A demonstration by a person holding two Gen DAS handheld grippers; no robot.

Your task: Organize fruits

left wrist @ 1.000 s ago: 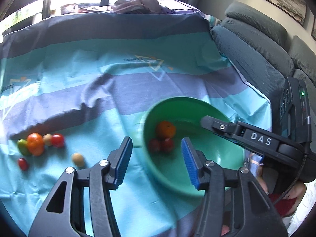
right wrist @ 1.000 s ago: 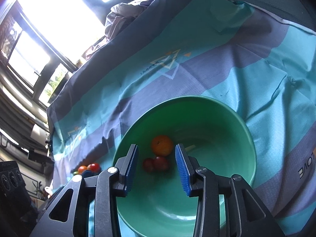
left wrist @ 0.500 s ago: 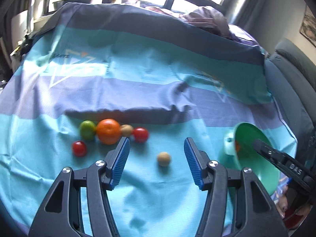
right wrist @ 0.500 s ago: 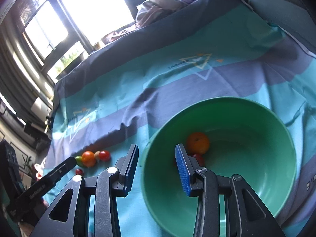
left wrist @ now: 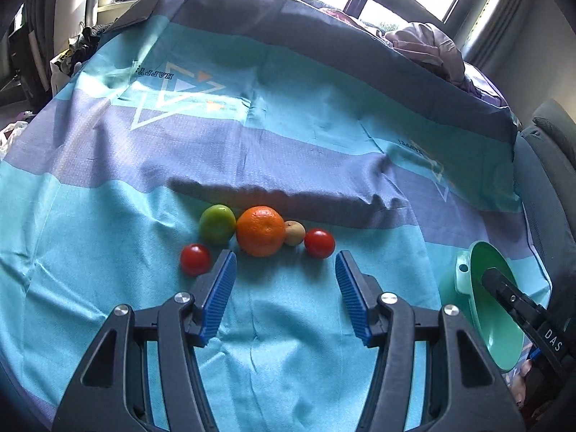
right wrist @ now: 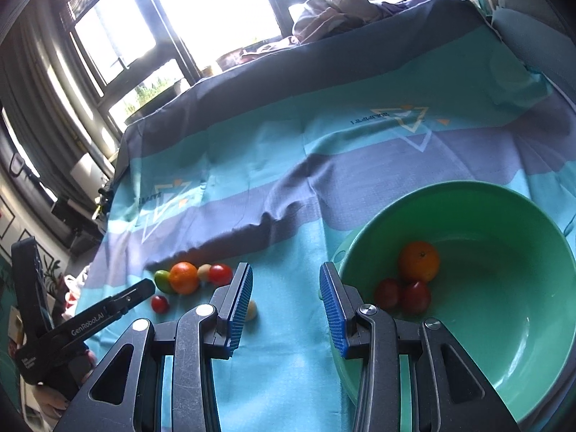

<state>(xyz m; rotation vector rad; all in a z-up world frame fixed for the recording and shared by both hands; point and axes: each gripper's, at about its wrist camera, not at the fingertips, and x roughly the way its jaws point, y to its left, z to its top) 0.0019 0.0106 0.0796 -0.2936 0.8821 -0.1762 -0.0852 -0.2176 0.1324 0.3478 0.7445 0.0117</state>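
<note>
Blue striped cloth (left wrist: 288,324) covers the table. Three fruits sit in my green bowl (right wrist: 504,342) on the right. Six fruits still wait on the cloth, like the orange (left wrist: 260,230). My left gripper (left wrist: 286,291) just opened wider, holding nothing. My right gripper (right wrist: 285,306) hangs empty too.

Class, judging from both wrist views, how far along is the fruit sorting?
Done: an orange and two red fruits lie in the green bowl. In hand: nothing; both tools, left and right, are empty. Left: six fruits on the cloth, including the big orange.
</note>
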